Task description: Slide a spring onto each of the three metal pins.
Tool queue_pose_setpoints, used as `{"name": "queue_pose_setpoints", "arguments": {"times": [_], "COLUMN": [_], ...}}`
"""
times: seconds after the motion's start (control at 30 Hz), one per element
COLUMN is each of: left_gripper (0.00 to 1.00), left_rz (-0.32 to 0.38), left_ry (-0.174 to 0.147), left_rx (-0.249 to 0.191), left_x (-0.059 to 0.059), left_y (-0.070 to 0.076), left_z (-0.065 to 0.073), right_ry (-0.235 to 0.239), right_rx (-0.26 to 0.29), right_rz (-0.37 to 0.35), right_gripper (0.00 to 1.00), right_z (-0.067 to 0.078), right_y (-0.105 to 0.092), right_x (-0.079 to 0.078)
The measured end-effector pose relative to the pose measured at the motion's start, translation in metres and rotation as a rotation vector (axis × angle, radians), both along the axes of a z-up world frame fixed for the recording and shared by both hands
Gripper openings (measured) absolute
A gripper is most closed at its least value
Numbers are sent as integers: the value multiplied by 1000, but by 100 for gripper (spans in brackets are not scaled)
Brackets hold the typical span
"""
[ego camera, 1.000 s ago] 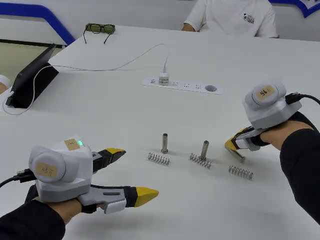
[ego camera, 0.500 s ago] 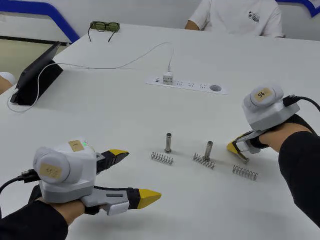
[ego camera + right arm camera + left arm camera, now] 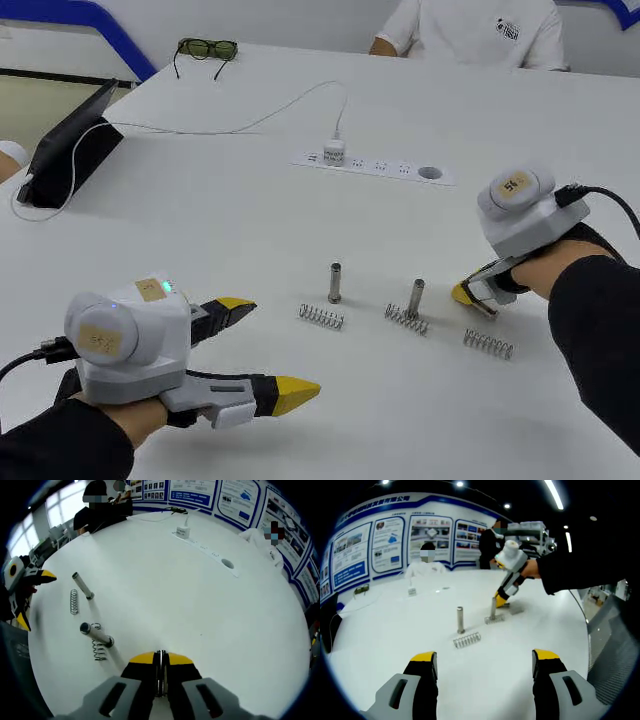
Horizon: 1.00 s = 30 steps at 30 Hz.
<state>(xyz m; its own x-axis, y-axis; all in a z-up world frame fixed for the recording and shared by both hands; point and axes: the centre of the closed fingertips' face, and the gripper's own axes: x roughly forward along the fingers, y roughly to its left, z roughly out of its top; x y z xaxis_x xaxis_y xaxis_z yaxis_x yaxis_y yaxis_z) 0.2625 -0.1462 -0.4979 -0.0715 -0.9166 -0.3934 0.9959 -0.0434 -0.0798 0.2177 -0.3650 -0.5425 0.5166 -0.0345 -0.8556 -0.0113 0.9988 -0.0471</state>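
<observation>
Two metal pins stand upright on the white table, one (image 3: pixel 335 282) left of the other (image 3: pixel 415 297). A spring (image 3: pixel 320 317) lies in front of the left pin, another spring (image 3: pixel 406 320) lies against the foot of the right pin, and a third spring (image 3: pixel 488 345) lies further right. My right gripper (image 3: pixel 470 296) is shut on a third pin (image 3: pixel 484 309), which slants down toward the table just right of the standing pins. My left gripper (image 3: pixel 265 348) is open near the front left, nothing between its fingers. The left gripper view shows a pin (image 3: pixel 460 619) and a spring (image 3: pixel 467 640) ahead.
A white power strip (image 3: pixel 372 168) with a plugged-in cable lies at mid-table. At the far left a dark tablet (image 3: pixel 70 145) stands propped. Glasses (image 3: pixel 206 48) rest at the back edge. A person in a white shirt (image 3: pixel 465 30) sits across the table.
The head camera has shifted a little. My right gripper has leaned slightly toward the standing pins with its pin still held. The left gripper has stayed put and open.
</observation>
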Motion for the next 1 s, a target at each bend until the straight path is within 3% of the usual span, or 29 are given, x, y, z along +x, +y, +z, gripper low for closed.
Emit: {"name": "queue_pose_setpoints", "arguments": {"times": [0.13, 0.33, 1.0], "left_gripper": [79, 78, 78], "left_rz": [2, 2, -1], "left_ry": [-1, -9, -31], "left_rx": [-1, -9, -22], "left_x": [1, 2, 2], "left_y": [-1, -1, -1], "left_z": [0, 5, 15], "right_ry": [-31, -60, -166], "right_rx": [23, 19, 11], "right_rz": [-45, -58, -83], "right_gripper": [8, 8, 9], "right_z": [0, 3, 37], "right_y": [-1, 1, 9], "right_x": [-1, -7, -24]}}
